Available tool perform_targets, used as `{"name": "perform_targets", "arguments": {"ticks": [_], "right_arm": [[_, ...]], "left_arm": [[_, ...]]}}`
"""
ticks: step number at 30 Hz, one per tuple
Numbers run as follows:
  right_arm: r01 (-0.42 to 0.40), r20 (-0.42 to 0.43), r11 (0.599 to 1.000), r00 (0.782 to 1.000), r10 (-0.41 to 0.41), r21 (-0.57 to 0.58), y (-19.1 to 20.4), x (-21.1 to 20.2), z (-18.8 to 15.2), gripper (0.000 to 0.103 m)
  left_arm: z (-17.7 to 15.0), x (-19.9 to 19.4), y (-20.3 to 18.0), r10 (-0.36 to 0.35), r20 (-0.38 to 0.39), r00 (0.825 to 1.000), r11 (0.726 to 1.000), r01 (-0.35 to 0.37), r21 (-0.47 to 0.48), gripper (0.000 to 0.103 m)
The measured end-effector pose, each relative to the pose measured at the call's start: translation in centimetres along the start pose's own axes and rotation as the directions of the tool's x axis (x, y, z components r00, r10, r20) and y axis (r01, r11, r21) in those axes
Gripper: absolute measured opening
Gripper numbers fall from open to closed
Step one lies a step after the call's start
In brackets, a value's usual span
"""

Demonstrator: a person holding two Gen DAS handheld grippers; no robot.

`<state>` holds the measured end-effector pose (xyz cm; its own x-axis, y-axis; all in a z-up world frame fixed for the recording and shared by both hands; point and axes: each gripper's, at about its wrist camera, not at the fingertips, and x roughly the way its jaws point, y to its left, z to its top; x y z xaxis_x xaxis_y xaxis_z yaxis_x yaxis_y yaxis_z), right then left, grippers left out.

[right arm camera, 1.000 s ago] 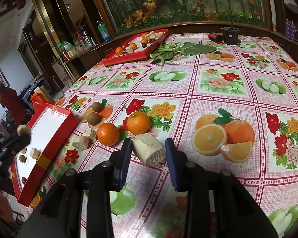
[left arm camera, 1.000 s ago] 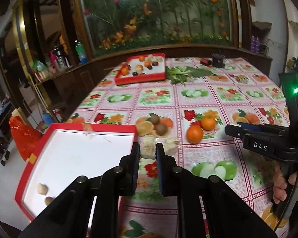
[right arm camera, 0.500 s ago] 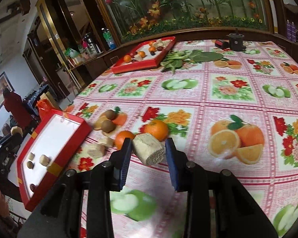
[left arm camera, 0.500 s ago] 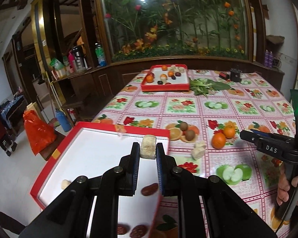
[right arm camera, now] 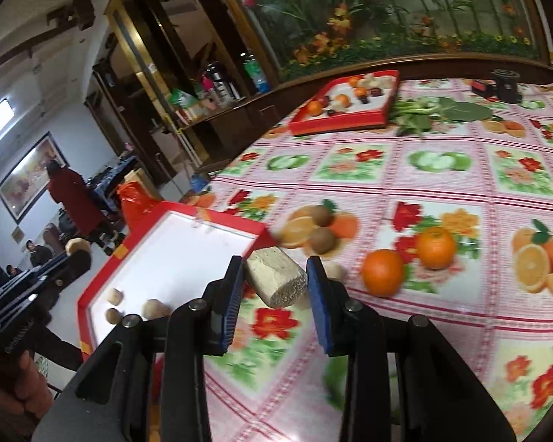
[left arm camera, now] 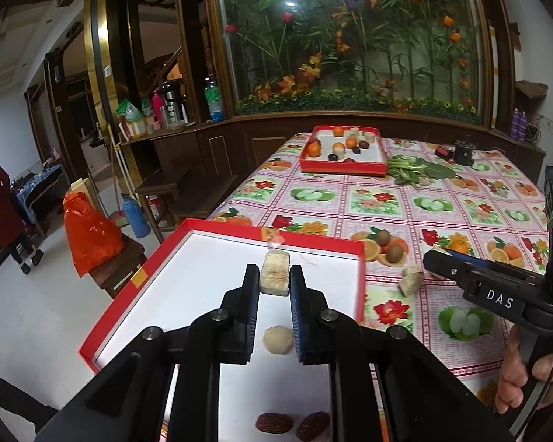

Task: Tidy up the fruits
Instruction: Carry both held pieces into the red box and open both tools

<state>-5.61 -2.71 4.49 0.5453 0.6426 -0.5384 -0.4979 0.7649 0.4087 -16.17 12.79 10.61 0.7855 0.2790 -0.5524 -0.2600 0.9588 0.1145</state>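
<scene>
a pale cut chunk, perhaps sugarcane (left arm camera: pixel 274 273), is pinched in the left claw (left arm camera: pixel 274 291) above the white floor of a red-rimmed tray (left arm camera: pixel 313 244). the right claw (right arm camera: pixel 276 280) pinches a second pale chunk (right arm camera: pixel 276 276) over the fruit-print tabletop (right arm camera: pixel 442 184), near two oranges (right arm camera: pixel 382 272).

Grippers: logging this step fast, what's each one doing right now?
Left gripper: closed on a cane piece above the near tray.
Right gripper: closed on a cane chunk.
</scene>
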Motion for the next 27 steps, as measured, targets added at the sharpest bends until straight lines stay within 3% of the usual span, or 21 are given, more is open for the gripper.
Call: {"name": "perform_targets", "arguments": {"ticks": [16,27], "right_arm": [[-0.109,-0.058,0.992,0.993,0.105,-0.069,6.1,3.9,-0.8,0.037],[-0.119,-0.105,0.985,0.989,0.106,-0.125,7.9,5.3,-1.7,0.037]], "left_arm": [[-1.1,1.5,3.7,0.040,-0.032,0.999,0.998,-0.042,-0.054,0.014],[-2.0,3.0,5.0,0.054,-0.070,0.996,0.995,-0.060,-0.074,0.014]]}}
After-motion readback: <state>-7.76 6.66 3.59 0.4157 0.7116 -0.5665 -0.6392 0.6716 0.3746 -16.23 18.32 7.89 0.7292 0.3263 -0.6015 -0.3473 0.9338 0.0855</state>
